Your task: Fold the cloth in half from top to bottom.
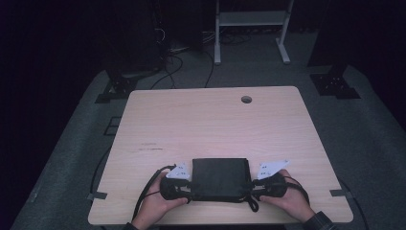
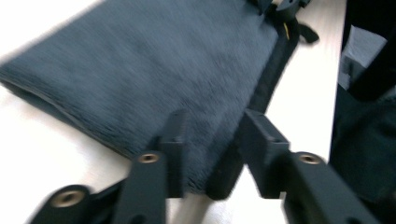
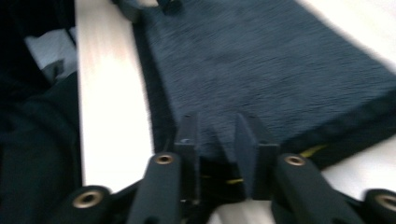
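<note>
A dark folded cloth lies flat near the table's front edge. My left gripper is at its near left corner and my right gripper at its near right corner, each held in a hand. In the left gripper view the plush cloth fills the gap between the jaws of the left gripper, which is shut on that corner. In the right gripper view the right gripper is shut on the cloth at its hemmed edge, where a yellow tag shows.
The light wooden table has a round cable hole at the back right. Cables trail off the front edge. Beyond the table are grey carpet, floor cables and a white desk frame.
</note>
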Motion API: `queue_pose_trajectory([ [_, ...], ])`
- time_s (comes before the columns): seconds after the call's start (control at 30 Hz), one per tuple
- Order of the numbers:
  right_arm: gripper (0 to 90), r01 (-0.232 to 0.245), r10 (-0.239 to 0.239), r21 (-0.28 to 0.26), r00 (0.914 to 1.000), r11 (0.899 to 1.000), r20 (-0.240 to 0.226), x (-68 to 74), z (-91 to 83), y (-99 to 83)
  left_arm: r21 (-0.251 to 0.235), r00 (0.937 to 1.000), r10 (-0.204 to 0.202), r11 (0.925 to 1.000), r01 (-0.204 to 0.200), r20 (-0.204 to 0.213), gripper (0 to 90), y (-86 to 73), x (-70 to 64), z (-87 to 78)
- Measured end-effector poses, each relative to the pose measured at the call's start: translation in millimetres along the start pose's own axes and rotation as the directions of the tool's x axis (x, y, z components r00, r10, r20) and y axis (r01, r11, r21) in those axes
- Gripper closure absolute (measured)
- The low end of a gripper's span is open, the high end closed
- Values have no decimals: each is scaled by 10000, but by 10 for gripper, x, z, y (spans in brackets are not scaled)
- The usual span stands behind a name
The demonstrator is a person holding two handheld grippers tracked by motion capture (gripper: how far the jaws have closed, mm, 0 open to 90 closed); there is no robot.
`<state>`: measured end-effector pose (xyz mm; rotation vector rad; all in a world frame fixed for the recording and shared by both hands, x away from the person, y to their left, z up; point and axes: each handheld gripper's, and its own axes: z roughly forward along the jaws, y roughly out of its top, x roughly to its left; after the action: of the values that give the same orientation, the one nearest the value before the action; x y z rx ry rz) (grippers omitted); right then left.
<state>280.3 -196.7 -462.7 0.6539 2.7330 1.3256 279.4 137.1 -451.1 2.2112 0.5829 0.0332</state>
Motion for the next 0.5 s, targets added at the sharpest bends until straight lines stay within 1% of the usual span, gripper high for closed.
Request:
queue_pose_trajectory([
  [0.03, 664, -51, 53, -152, 9999, 9999, 136, -23, -21, -6, -90, 10000, -27, 10000, 27, -69, 539, 4, 12, -10],
  [0.07, 635, -102, 107, -209, 9996, 9997, 259, -44, -40, -11, -164, 9997, -58, 9999, 54, -232, 493, 6, 41, -22],
  [0.1, 608, -185, 203, -346, 9983, 9992, 538, -81, -67, -22, -230, 9994, -114, 9997, 107, -340, 437, 2, 60, -23],
  [0.13, 578, -283, 311, -436, 9973, 9986, 663, -101, -83, -30, -232, 9987, -163, 9996, 152, -482, 406, -8, 96, -30],
  [0.2, 490, -453, 515, -562, 9923, 9974, 1129, -169, -118, -55, -317, 9966, -270, 9992, 246, -782, 346, -28, 151, -47],
  [0.27, 411, -646, 728, -584, 9856, 9962, 1526, -221, -141, -82, -425, 9933, -322, 9987, 276, -1111, 293, -52, 210, -80],
  [0.3, 372, -714, 810, -608, 9815, 9956, 1737, -253, -150, -98, -444, 9921, -368, 9985, 317, -1196, 262, -58, 222, -90],
  [0.33, 357, -737, 834, -598, 9800, 9955, 1809, -266, -156, -104, -489, 9893, -468, 9980, 404, -1378, 246, -75, 253, -123],
  [0.37, 337, -803, 917, -640, 9754, 9947, 2005, -292, -170, -116, -570, 9862, -545, 9973, 461, -1561, 230, -90, 277, -153],
  [0.43, 316, -933, 1072, -719, 9688, 9930, 2233, -329, -197, -128, -704, 9804, -725, 9957, 604, -1834, 199, -120, 323, -227],
  [0.5, 295, -953, 1134, -837, 9620, 9919, 2483, -361, -233, -141, -857, 9736, -882, 9937, 715, -2104, 182, -165, 378, -317],
])
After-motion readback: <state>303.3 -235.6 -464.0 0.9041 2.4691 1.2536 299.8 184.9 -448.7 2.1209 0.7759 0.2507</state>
